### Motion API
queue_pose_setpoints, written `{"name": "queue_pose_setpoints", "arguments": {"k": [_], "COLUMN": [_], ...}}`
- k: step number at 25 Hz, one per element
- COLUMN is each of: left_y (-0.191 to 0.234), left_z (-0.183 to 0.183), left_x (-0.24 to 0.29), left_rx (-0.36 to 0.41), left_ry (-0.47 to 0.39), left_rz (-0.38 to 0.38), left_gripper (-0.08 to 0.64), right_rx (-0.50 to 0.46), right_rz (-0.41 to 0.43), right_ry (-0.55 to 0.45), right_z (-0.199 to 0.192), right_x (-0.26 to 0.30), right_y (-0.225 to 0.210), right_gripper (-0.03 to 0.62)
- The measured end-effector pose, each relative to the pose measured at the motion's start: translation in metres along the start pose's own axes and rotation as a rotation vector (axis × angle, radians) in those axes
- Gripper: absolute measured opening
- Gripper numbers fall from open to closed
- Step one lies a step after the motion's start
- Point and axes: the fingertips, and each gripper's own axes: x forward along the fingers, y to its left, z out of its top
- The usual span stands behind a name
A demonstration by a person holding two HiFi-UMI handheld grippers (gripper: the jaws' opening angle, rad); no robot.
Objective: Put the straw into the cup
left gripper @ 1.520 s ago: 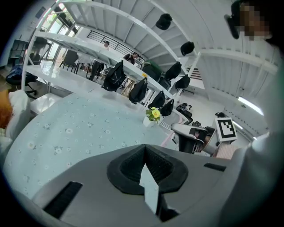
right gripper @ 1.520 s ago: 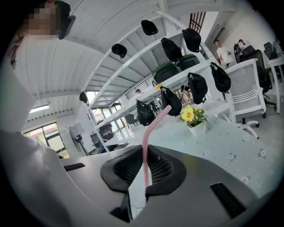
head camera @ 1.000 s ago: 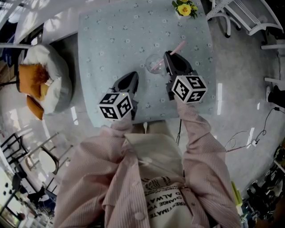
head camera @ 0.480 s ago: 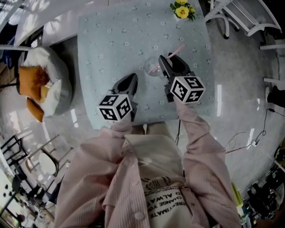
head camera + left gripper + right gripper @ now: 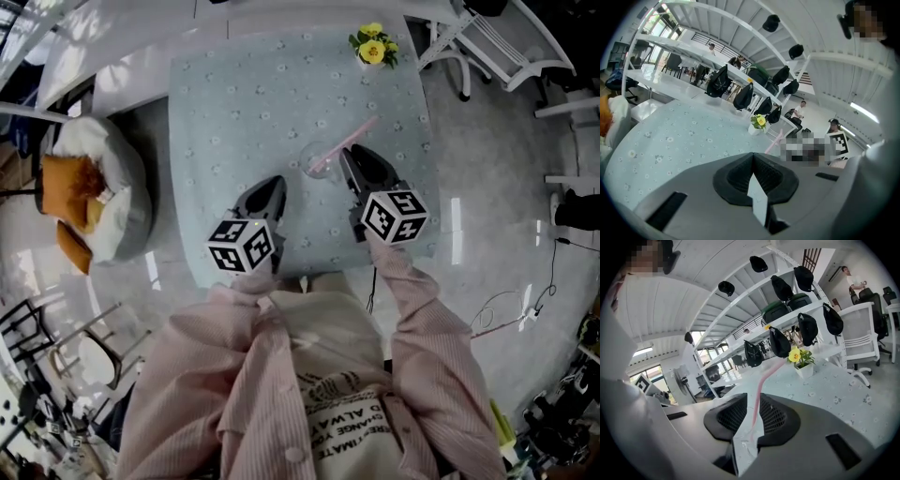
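A clear cup [image 5: 317,155] stands near the middle of the table [image 5: 234,103], which has a pale blue flowered cloth. A pink straw [image 5: 352,134] rests in it, leaning up and to the right over the rim. My right gripper [image 5: 345,152] sits just right of the cup, low beside the straw. In the right gripper view the straw [image 5: 764,376] rises through the gap of the right gripper [image 5: 753,397]; the jaws are closing and no pad presses on it. My left gripper [image 5: 275,180] rests shut and empty, left of and nearer than the cup; its left gripper view [image 5: 753,157] shows tips touching.
A small white pot of yellow flowers [image 5: 372,49] stands at the table's far edge. A chair with orange and white cushions [image 5: 89,183] is to the left, white chairs [image 5: 487,37] at the upper right. The table's near edge runs just behind both grippers.
The right gripper's jaws have let go of the straw, which now leans in the cup on its own. The left gripper has stayed where it was.
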Motion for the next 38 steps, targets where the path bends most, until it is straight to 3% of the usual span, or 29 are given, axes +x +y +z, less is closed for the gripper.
{"name": "queue_pose_setpoints", "arguments": {"k": [4, 17, 23, 28, 38], "left_y": [-0.009, -0.034, -0.042, -0.045, -0.04], "left_z": [0.012, 0.057, 0.078, 0.094, 0.116], "left_x": [-0.009, -0.039, -0.059, -0.071, -0.087], "left_rx": [0.037, 0.155, 0.213, 0.311, 0.337], "left_ry": [-0.025, -0.116, -0.178, -0.213, -0.298], "left_rz": [-0.017, -0.063, -0.058, -0.024, 0.019], "left_gripper": [-0.002, -0.002, -0.002, -0.002, -0.002], "right_rx": [-0.034, -0.112, -0.141, -0.165, -0.199], "right_rz": [-0.006, 0.05, 0.063, 0.066, 0.062], "right_ry": [-0.003, -0.063, -0.106, -0.142, -0.202], "right_z": [0.006, 0.046, 0.064, 0.082, 0.106], "right_x": [-0.011, -0.039, -0.052, -0.061, -0.075], "right_y": [0.008, 0.046, 0.057, 0.065, 0.072], "right_gripper": [0.026, 0.002, 0.0, 0.0, 0.0]}}
